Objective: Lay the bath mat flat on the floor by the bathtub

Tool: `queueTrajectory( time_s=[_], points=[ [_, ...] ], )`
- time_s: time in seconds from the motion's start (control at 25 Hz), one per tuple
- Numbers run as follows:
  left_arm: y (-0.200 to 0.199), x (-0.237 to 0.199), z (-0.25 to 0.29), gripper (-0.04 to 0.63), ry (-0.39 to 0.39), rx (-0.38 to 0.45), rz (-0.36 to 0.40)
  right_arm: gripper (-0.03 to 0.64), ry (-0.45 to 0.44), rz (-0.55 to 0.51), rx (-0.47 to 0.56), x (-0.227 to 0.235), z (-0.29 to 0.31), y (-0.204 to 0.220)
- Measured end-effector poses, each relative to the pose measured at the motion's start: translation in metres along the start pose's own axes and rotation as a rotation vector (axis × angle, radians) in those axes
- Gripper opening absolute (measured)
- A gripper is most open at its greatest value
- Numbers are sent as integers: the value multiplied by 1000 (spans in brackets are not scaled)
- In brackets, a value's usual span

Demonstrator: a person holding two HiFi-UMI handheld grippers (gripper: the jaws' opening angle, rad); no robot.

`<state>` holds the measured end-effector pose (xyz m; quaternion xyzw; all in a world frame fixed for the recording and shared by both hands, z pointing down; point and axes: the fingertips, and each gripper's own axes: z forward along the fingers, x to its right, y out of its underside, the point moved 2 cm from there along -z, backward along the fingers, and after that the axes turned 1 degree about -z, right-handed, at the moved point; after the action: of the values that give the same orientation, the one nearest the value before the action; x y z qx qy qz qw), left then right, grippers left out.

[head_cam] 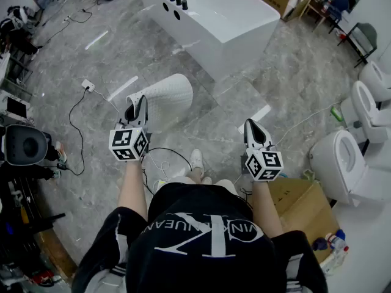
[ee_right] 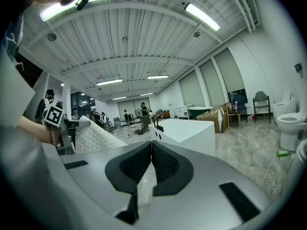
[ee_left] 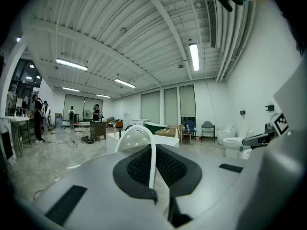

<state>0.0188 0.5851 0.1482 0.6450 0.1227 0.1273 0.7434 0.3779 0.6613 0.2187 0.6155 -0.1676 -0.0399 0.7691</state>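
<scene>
The white, dimpled bath mat (head_cam: 170, 96) hangs curled from my left gripper (head_cam: 135, 107), held above the grey marble floor in front of the white bathtub (head_cam: 214, 17). In the left gripper view the jaws are shut on the mat's thin edge (ee_left: 152, 162), which arches up and away from my left gripper (ee_left: 153, 147). My right gripper (head_cam: 250, 126) is held to the right of the mat, apart from it. It is shut with nothing between its pads, as the right gripper view shows (ee_right: 151, 145). That view also has the mat (ee_right: 96, 134) at the left and the bathtub (ee_right: 187, 131) ahead.
Several toilets (head_cam: 342, 163) stand along the right side, with a cardboard box (head_cam: 302, 203) near my right leg. A power strip (head_cam: 88, 85) and a black cable (head_cam: 76, 118) lie on the floor to the left. Equipment crowds the left edge.
</scene>
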Motion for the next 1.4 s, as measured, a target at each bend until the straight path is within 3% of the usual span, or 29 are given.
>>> queueTrajectory(
  time_s=[0.2,0.52,0.72,1.04,1.4],
  points=[
    [13,15,7,18,5,-29,18,26,-5,3,5,-1,7,1],
    [46,33,0,18,18,-69,-98,26,-8,11,-7,-2,2,12],
    [45,34,-1,18,16,-70,-86,26,-16,20,-18,-4,2,22],
    [30,-5,8,18,-69,-53,-83,28,-27,23,-22,-10,23,20],
    [26,-72,62,18,-143,-67,-110,28,-17,25,-97,-5,91,22]
  ],
)
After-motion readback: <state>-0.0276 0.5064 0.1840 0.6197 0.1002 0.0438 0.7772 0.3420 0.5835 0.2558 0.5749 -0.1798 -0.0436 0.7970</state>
